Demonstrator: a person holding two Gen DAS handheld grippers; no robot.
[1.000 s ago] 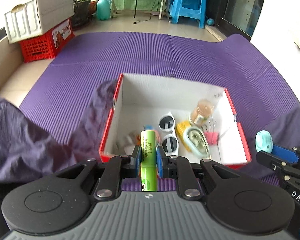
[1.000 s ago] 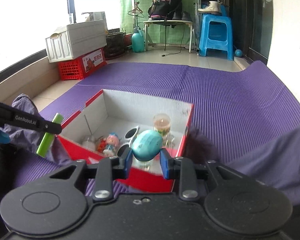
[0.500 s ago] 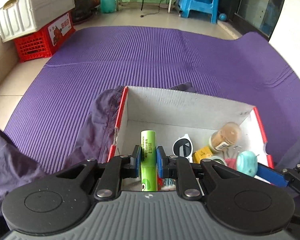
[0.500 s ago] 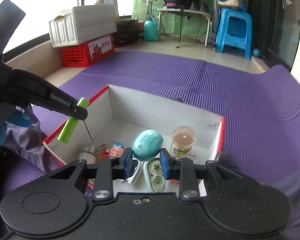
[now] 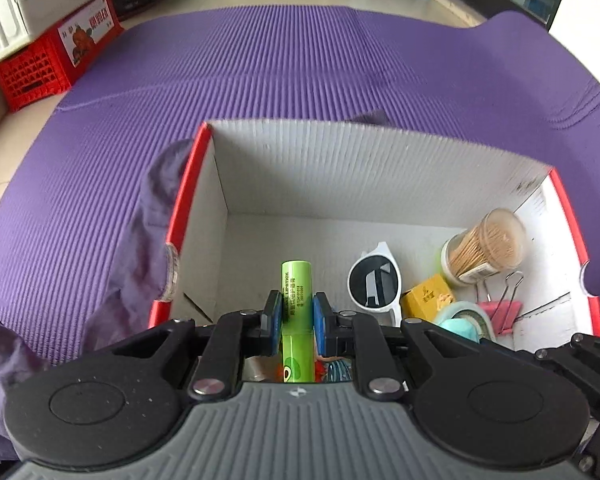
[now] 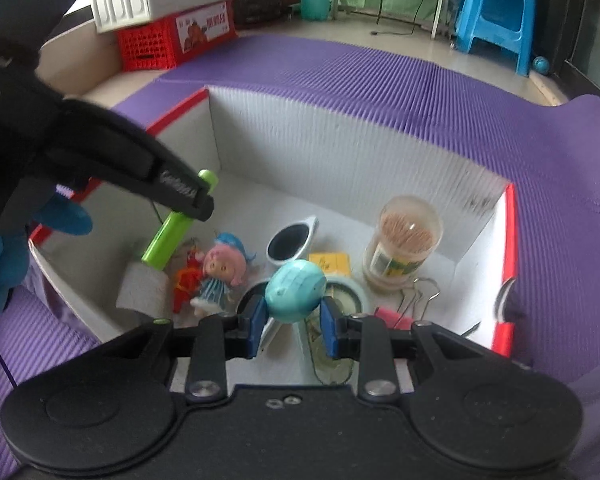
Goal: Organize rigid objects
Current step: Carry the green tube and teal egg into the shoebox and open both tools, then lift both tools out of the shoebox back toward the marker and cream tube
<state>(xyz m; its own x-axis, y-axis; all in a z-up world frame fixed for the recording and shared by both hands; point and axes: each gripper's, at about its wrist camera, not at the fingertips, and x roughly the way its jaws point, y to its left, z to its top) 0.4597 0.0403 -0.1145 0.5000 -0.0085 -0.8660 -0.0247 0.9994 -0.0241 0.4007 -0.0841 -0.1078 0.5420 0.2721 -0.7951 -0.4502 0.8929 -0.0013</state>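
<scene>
Both wrist views looked steeply down, close over the red-edged box; both shared its interior, the right view also catching the left hand-held gripper.

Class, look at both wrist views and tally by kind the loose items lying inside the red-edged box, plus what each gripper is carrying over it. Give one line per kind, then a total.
Sunglasses: 1
Toothpick jar: 1
Doll figures: 2
Yellow packet: 1
Tape roll: 1
Pink binder clip: 1
Grey block: 1
Green lipstick tube, in left gripper: 1
Teal egg-shaped item, in right gripper: 1
Total: 10

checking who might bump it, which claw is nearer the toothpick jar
Right. The right claw holds the teal egg just beside the toothpick jar; the left claw, holding the green tube, is across the box.
</scene>
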